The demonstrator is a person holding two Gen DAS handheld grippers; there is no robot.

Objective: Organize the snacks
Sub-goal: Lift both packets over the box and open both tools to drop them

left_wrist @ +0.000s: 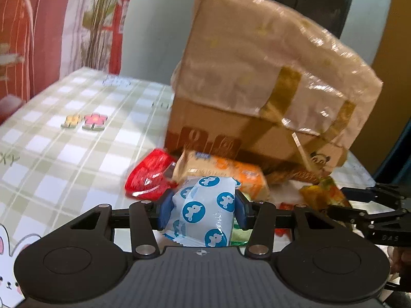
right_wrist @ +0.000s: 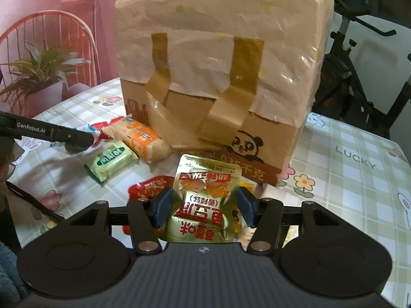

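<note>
Both tools loaded up by the cardboard box (right_wrist: 218,82)

Left tool (left_wrist: 204,209) pinches a blue-and-white snack packet (left_wrist: 205,213); right tool (right_wrist: 204,206) clamps a gold snack pouch (right_wrist: 205,200) over the desk (right_wrist: 346,179).

"LUCKY" on the tablecloth (right_wrist: 359,138); "GenRobot.AI" on the left tongs (right_wrist: 87,136).
</note>
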